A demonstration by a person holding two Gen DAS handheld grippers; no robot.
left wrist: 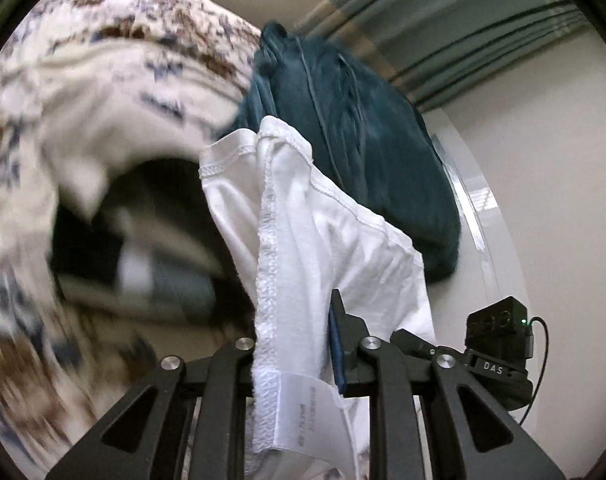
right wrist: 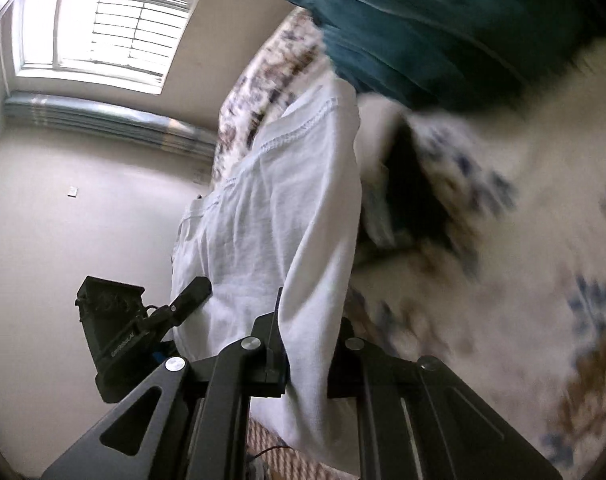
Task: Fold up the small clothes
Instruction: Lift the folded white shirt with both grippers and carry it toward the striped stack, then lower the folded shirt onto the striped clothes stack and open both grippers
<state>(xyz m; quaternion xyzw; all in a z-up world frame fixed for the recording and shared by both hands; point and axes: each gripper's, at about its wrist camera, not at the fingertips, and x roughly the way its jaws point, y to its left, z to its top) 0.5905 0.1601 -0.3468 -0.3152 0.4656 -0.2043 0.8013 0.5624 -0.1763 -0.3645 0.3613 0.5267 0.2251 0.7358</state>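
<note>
Above the floral bedspread, my left gripper and right gripper each pinch the white garment, lifted beside teal clothing; next, I judge, spreading it flat.

"DAS" stands on the black gripper mount.

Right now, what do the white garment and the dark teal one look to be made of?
White garment: thin matte knit, likely cotton, judging by overlocked seams and soft folds. Dark teal garment: thicker, plush-looking cloth, maybe velour or fleece; blur leaves it open.
</note>
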